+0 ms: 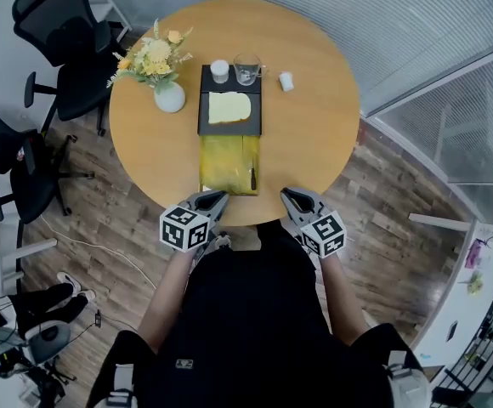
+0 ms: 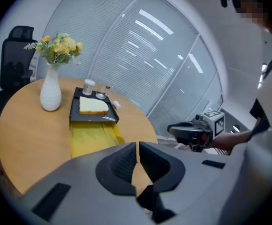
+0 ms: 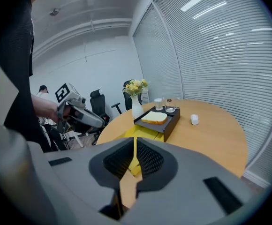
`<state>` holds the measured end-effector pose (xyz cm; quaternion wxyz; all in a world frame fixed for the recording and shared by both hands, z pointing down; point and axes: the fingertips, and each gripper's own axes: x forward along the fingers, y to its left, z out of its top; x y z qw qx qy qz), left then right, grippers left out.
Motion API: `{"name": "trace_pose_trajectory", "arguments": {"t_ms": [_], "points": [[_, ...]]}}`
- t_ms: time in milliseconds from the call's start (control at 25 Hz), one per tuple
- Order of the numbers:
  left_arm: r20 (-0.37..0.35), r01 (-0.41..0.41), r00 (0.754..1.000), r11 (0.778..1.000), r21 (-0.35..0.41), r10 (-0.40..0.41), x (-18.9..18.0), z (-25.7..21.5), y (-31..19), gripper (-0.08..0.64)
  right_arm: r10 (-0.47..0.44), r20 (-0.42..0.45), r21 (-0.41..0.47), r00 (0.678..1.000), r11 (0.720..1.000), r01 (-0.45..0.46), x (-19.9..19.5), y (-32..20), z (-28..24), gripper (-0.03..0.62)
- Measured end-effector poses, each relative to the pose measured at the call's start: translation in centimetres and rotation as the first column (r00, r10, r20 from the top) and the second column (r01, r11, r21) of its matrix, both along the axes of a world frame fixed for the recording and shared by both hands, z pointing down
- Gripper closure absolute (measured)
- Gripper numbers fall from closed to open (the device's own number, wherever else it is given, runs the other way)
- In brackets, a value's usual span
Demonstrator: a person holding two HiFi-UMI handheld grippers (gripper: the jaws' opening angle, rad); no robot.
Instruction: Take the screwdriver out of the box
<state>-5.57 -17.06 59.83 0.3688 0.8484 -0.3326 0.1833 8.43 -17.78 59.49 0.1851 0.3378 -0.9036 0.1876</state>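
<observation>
Your light is bright and even.
Light strips (image 2: 157,22) glare at twelve o'clock; your gripper views bend and blacken at the corners.

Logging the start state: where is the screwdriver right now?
In the head view, the screwdriver lies inside the yellow box, along its right wall at the end nearest the person, with the black tray beyond.

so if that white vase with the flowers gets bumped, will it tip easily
Probably top-heavy: the white vase narrows to a slim neck and the flowers spread wider than its body, so a high knock may tip it. Its smooth surface looks slippery and likely breakable.
</observation>
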Motion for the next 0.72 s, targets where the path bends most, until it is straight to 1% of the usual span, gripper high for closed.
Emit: {"name": "trace_pose_trajectory", "arguments": {"t_ms": [80, 120, 160, 200, 320, 400, 560, 640, 720], "points": [[0.02, 0.034, 0.999, 0.997, -0.064, -0.033, 0.1, 1.6, -1.1, 0.551, -0.019, -0.005, -0.001, 1.0, 1.0, 0.019, 0.4, -0.7, 0.3, 0.581], [0.024, 0.042, 0.999, 0.995, -0.09, -0.04, 0.3, 2.3, -1.5, 0.533, -0.029, -0.005, -0.007, 1.0, 1.0, 0.029, 0.6, -1.0, 0.6, 0.581], [0.034, 0.045, 0.999, 0.993, -0.109, -0.042, 0.5, 2.9, -1.9, 0.484, -0.037, -0.003, -0.015, 0.999, 0.999, 0.037, 0.7, -1.2, 1.0, 0.581], [0.048, 0.043, 0.998, 0.991, -0.123, -0.037, 0.8, 3.6, -2.3, 0.46, -0.042, 0.003, -0.023, 0.999, 0.999, 0.042, 0.9, -1.5, 1.2, 0.581], [0.088, 0.036, 0.996, 0.986, -0.163, -0.021, 1.5, 5.5, -3.6, 0.446, -0.052, 0.024, -0.029, 0.998, 0.998, 0.052, 1.0, -2.6, 1.1, 0.581], [0.098, 0.034, 0.995, 0.978, -0.203, -0.014, 2.1, 6.8, -4.2, 0.446, -0.063, 0.026, -0.026, 0.998, 0.998, 0.064, 1.0, -3.0, 1.0, 0.581], [0.099, -0.008, 0.994, 0.956, -0.293, 0.038, 3.8, 9.2, -4.3, 0.448, -0.081, 0.012, -0.041, 0.997, 0.996, 0.081, 1.3, -3.1, 1.7, 0.581], [0.103, -0.036, 0.992, 0.939, -0.342, 0.076, 4.6, 10.8, -4.1, 0.446, -0.087, 0.0, -0.055, 0.996, 0.995, 0.087, 1.8, -2.9, 2.3, 0.581], [0.101, -0.069, 0.988, 0.92, -0.386, 0.116, 5.3, 12.5, -3.9, 0.42, -0.092, -0.014, -0.072, 0.996, 0.993, 0.09, 2.5, -2.7, 3.0, 0.581]]}}
